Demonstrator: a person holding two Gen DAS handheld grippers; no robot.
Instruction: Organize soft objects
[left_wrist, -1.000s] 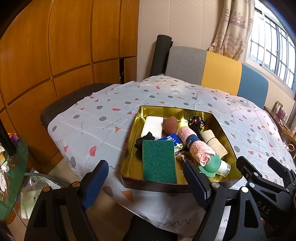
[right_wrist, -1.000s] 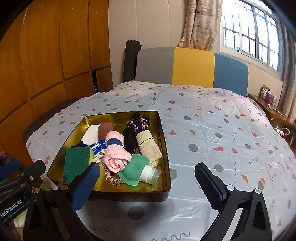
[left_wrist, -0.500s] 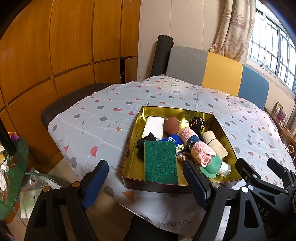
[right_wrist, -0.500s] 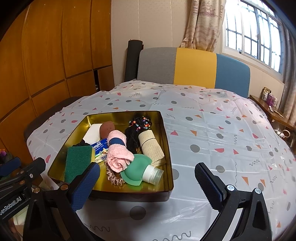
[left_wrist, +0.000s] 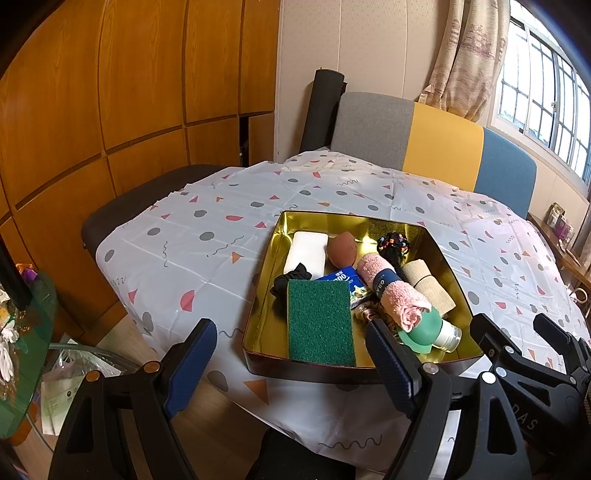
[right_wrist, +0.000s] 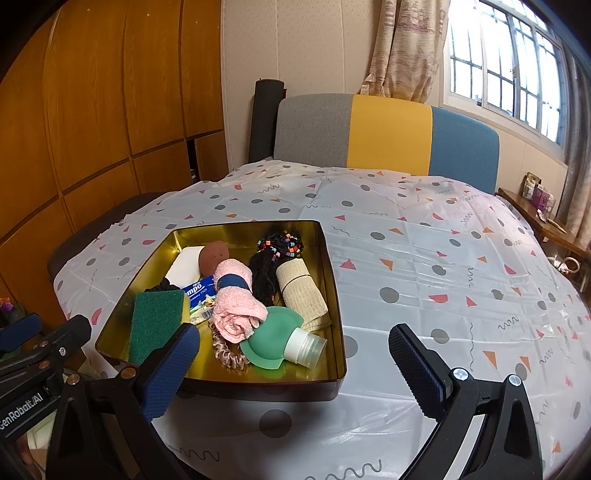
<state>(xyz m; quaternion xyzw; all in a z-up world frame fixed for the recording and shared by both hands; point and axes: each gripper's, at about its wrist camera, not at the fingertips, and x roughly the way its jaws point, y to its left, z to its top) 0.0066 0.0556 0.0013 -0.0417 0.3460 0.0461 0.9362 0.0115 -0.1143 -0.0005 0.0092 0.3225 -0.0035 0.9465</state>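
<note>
Both views drawn slightly nearer than half a second ago; contents unmoved. Soft items (sponge (left_wrist: 319, 321), towel (left_wrist: 395, 295), scrunchie (right_wrist: 225, 350)) piled in gold tray (right_wrist: 332, 258) on desk (right_wrist: 443, 258). Left hand-held gripper (left_wrist: 291, 360) and right hand-held gripper (right_wrist: 295, 363) spread wide, empty. Fits items just gathered or awaiting sorting.

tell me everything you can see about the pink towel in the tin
The pink towel is fluffy terry cloth, rolled into a tube with a dark blue paper band around it. It lies in the middle of the gold tin, its loose spiral end toward the cameras, resting over the green silicone bottle and beside the beige roll. Neither gripper touches it.
</note>
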